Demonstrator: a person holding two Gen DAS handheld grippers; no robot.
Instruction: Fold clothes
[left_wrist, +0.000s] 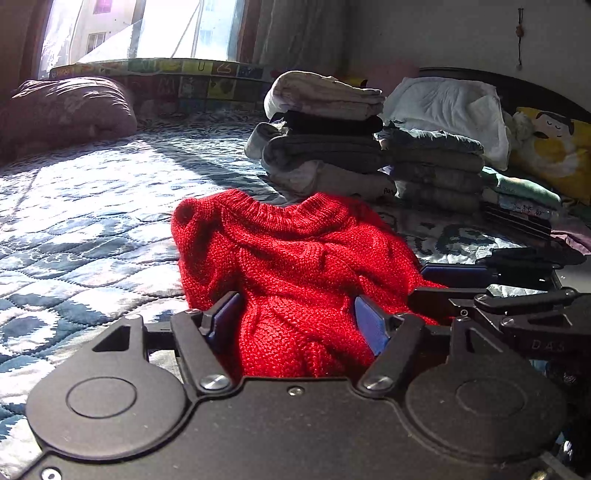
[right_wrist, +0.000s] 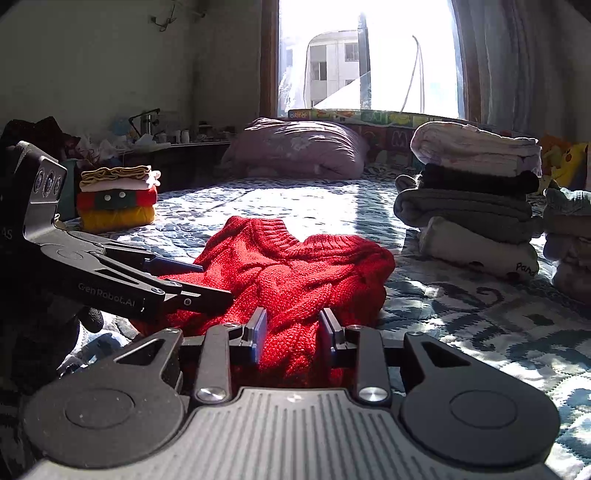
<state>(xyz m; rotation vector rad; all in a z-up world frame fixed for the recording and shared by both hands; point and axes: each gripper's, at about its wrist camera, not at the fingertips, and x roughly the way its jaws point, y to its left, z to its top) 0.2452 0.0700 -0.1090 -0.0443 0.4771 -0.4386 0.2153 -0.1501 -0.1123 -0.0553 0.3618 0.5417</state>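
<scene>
A red knitted sweater (left_wrist: 295, 258) lies bunched on the blue-and-white quilt (left_wrist: 92, 221), collar pointing away from me. My left gripper (left_wrist: 297, 317) holds its near edge, and the knit fills the wide gap between the blue pads. In the right wrist view the same sweater (right_wrist: 295, 273) is pinched between the pads of my right gripper (right_wrist: 293, 328). The left gripper (right_wrist: 216, 281) reaches in from the left onto the sweater's left side. The right gripper (left_wrist: 436, 288) shows at the sweater's right edge in the left wrist view.
A tall stack of folded grey, black and white clothes (right_wrist: 472, 203) stands right of the sweater, with a second grey stack (left_wrist: 436, 166) beside it. A small red and yellow folded pile (right_wrist: 116, 199) sits far left. A purple duvet (right_wrist: 295, 147) lies by the window.
</scene>
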